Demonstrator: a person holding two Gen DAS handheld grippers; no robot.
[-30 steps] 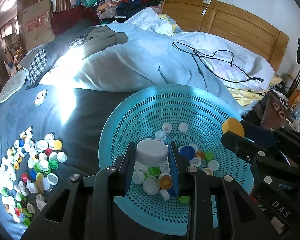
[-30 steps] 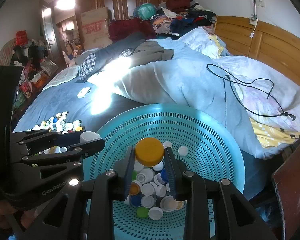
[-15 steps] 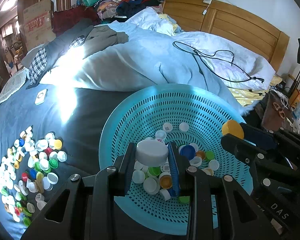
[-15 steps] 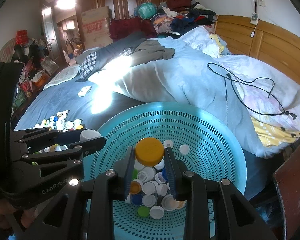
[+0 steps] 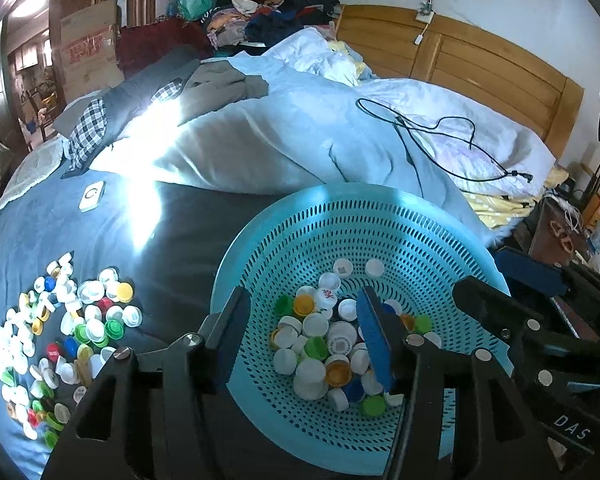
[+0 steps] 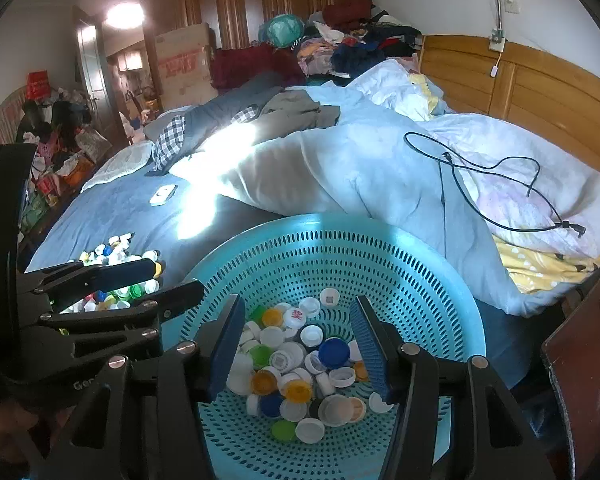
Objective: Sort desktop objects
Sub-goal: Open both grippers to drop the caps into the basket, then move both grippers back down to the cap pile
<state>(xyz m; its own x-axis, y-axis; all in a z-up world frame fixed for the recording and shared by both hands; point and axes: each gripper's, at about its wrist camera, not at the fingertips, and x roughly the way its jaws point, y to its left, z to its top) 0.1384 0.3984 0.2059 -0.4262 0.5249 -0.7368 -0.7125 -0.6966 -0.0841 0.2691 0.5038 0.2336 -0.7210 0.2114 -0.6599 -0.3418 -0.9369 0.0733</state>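
Turquoise plastic basket (image 5: 440, 240), round with no long axis, sits mouth-up on the bed (image 5: 188, 220), bottle caps (image 5: 324, 344) heaped in its bottom. Left gripper (image 5: 300, 332) and right gripper (image 6: 298, 340) hover over that heap, jaws opening with nothing clamped between them. More loose caps (image 5: 60, 332) lie on the bedcover at nine o'clock from the basket.

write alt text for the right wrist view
The right claw, jaws opening with nothing between them, hangs over a turquoise perforated basket holding a pile of bottle caps. The left claw sits at left, more loose caps lie on the blue bedsheet behind.
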